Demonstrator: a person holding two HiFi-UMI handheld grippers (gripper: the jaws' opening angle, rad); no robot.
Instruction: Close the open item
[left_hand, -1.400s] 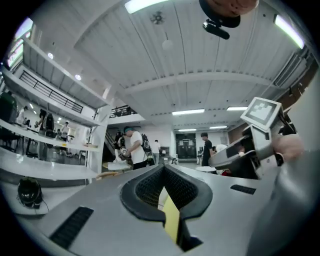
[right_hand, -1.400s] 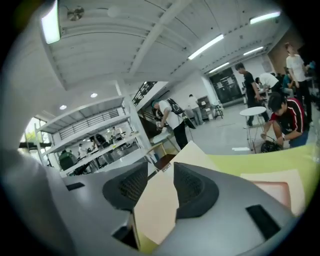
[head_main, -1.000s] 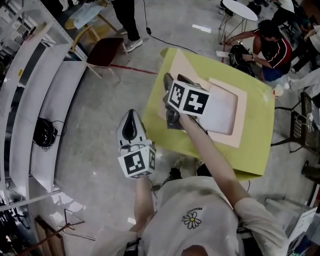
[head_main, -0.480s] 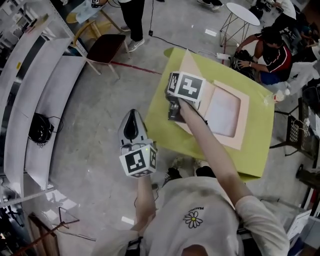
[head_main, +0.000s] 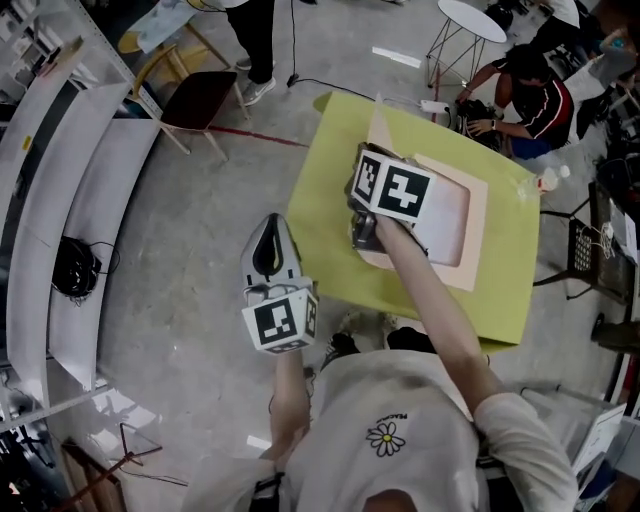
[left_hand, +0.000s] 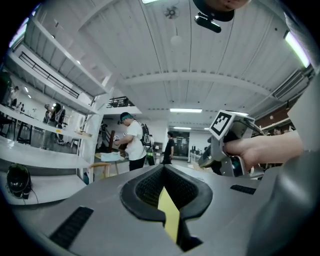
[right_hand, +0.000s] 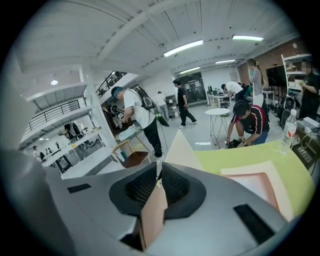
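Head view, worktop: a square yellow-green worktop stands on a grey concrete floor.
Head view, task item: a flat pale pink cardboard box lies open on the worktop, its pink lid flap standing upright along the box's left edge.
Head view, right tool: the right tool reaches over the worktop to the box's left side; its marker cube covers the tips.
Head view, left tool: the left tool is held off the worktop's left edge, over the floor, well apart from the box.

Left gripper view, left tool: the left tool has its jaws drawn together at the tips with nothing between them; a sliver of the worktop shows behind.
Left gripper view, right side: a hand grips the right tool's handle.

Right gripper view, right tool: the right tool has just been closing its jaws and is clenched on the edge of the lid flap, which runs up beyond the tips.
Right gripper view, box: the box lies to the right on the worktop.
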